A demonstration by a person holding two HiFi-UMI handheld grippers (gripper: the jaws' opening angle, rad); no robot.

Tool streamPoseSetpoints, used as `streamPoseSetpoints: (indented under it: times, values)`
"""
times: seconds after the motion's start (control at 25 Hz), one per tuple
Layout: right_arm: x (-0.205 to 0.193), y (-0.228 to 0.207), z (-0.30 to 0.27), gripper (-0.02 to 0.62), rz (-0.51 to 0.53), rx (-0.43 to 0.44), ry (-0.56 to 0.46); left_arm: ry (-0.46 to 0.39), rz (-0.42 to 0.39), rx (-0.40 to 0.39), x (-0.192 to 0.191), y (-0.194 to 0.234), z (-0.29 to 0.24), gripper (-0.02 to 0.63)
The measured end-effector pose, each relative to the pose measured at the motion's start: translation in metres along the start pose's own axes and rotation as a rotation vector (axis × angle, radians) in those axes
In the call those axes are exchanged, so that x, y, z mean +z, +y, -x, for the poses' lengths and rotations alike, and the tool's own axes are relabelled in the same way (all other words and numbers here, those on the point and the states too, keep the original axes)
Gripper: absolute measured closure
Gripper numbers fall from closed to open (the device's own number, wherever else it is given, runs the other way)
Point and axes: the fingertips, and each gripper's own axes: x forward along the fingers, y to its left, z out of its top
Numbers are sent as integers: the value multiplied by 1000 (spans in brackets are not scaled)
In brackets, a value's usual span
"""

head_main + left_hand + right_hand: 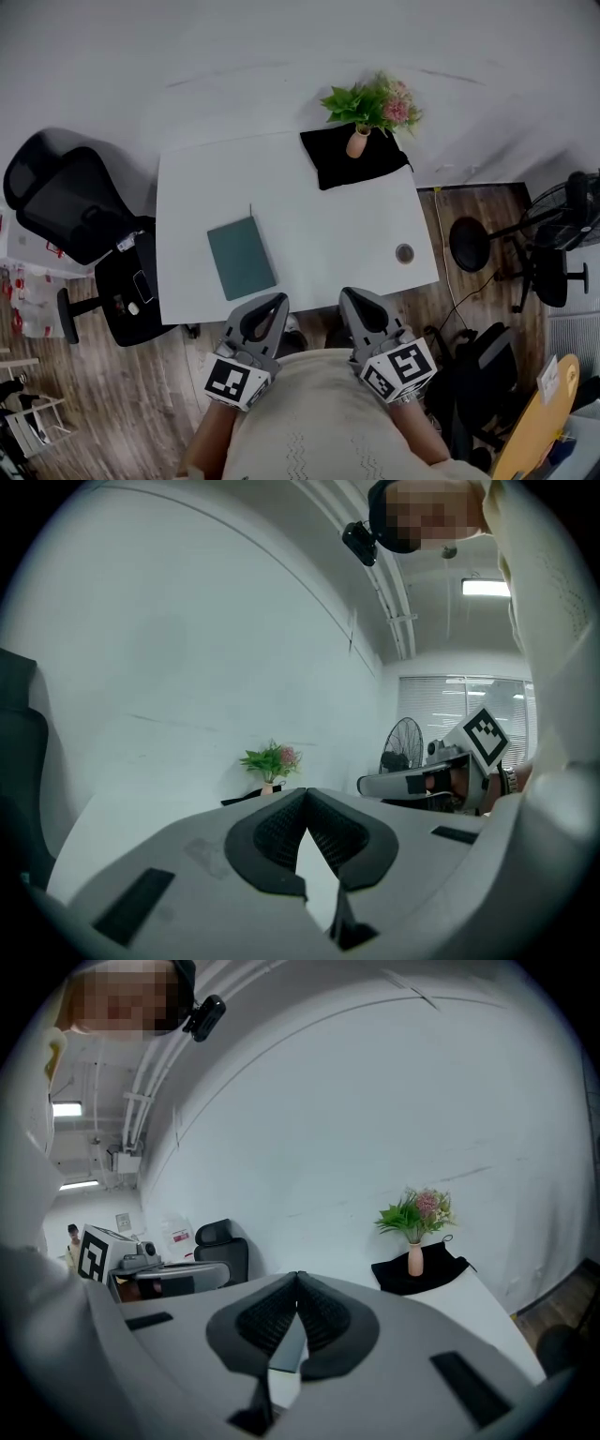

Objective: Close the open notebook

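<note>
A dark teal notebook lies closed and flat on the white table, left of the middle. My left gripper hovers at the table's front edge, just right of the notebook's near corner, shut with nothing in it; in the left gripper view its pads meet at the tips. My right gripper is held beside it, also shut and empty, its tips touching. Both are held close to the person's body. Each gripper view shows the other gripper alongside: the right gripper and the left gripper.
A small vase with a green and pink plant stands on a black cloth at the table's far edge. A round cable hole sits near the right edge. A black office chair is on the left; a stool and a fan are on the right.
</note>
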Motion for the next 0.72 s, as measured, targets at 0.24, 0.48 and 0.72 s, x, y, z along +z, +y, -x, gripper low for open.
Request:
streamPoseSetpoints:
  times: [0.24, 0.48, 0.72]
  values:
    - [3, -16, 9, 594, -1, -46, -5, -14, -16, -17, 7, -4, -8, 595]
    - [15, -27, 16, 594, 19, -80, -25, -26, -36, -23, 16, -5, -13, 595]
    - [42, -27, 17, 594, 92, -63, -70, -57, -42, 0, 39, 0, -17, 595]
